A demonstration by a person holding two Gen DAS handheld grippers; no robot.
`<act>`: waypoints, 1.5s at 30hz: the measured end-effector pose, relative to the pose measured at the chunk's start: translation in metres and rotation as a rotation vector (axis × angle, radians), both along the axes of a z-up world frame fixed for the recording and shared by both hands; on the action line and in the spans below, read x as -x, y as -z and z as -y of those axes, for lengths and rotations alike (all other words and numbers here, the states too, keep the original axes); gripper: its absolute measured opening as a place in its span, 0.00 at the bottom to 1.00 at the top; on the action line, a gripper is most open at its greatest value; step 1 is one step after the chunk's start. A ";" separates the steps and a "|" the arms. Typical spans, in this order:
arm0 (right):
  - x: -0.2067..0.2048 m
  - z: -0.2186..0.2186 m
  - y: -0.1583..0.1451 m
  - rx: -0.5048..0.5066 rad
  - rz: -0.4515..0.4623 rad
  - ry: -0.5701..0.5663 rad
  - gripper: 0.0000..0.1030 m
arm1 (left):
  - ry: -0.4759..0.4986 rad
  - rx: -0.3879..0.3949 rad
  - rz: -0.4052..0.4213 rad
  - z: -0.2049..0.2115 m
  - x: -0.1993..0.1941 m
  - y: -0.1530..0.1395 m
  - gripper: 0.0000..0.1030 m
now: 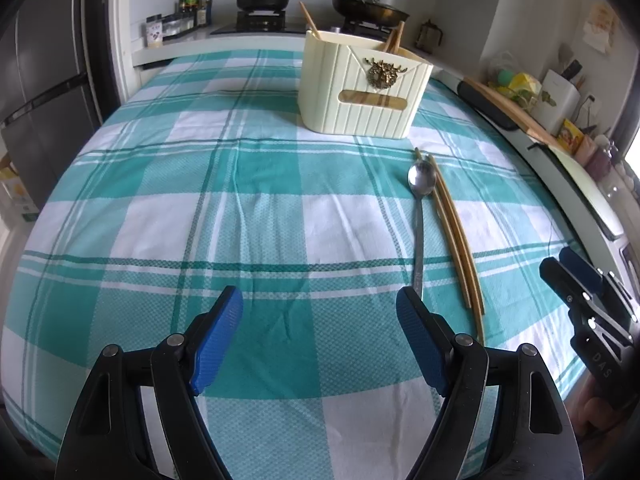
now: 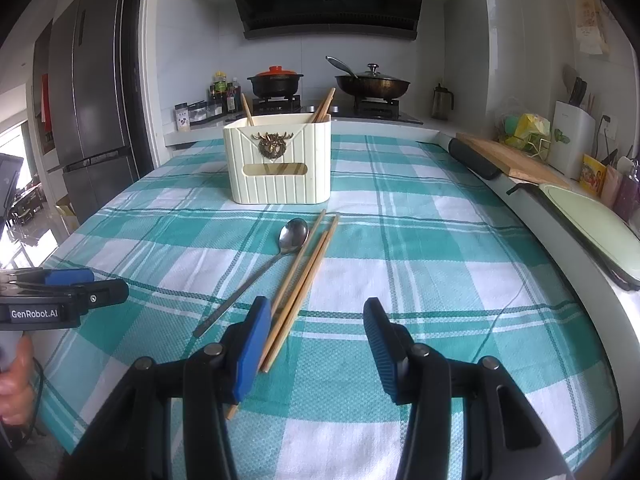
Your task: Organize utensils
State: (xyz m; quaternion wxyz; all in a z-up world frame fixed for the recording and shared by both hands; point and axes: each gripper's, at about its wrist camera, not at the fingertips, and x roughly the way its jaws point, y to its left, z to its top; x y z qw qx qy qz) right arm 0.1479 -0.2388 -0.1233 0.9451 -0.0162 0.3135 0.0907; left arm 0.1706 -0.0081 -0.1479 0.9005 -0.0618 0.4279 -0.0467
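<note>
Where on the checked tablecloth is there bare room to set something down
The cloth left of the spoon and in front of the cream holder lies bare up to the left gripper. Bare cloth also lies right of the chopsticks. It is crowded where spoon and chopsticks lie together, by the right gripper.

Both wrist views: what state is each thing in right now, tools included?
Left tool: open, holding nothing, above the cloth.
Right tool: open, holding nothing, near the loose chopsticks' ends.
Spoon: flat on the cloth, bowl toward the holder.
Loose chopsticks: flat on the cloth beside the spoon.
Utensil holder: upright, chopsticks already standing inside.
Tablecloth: spread, slightly wrinkled.
</note>
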 end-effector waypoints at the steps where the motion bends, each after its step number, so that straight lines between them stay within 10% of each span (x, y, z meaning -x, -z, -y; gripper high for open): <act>1: 0.000 0.001 0.000 -0.003 0.000 0.002 0.48 | 0.001 0.000 -0.003 0.000 -0.001 0.001 0.78; 18: 0.001 0.030 0.005 -0.033 -0.011 0.085 0.48 | 0.242 -0.095 -0.042 0.066 -0.069 0.007 0.81; 24: 0.002 0.030 0.004 -0.034 -0.008 0.084 0.48 | 0.320 -0.269 -0.055 0.106 -0.103 0.030 0.81; 32: -0.002 0.038 0.008 -0.045 -0.031 0.088 0.48 | 0.141 -0.177 -0.054 0.082 -0.112 0.042 0.57; 45: -0.112 0.006 0.055 -0.115 -0.319 -0.020 0.48 | -0.070 -0.173 -0.055 0.023 -0.091 0.045 0.52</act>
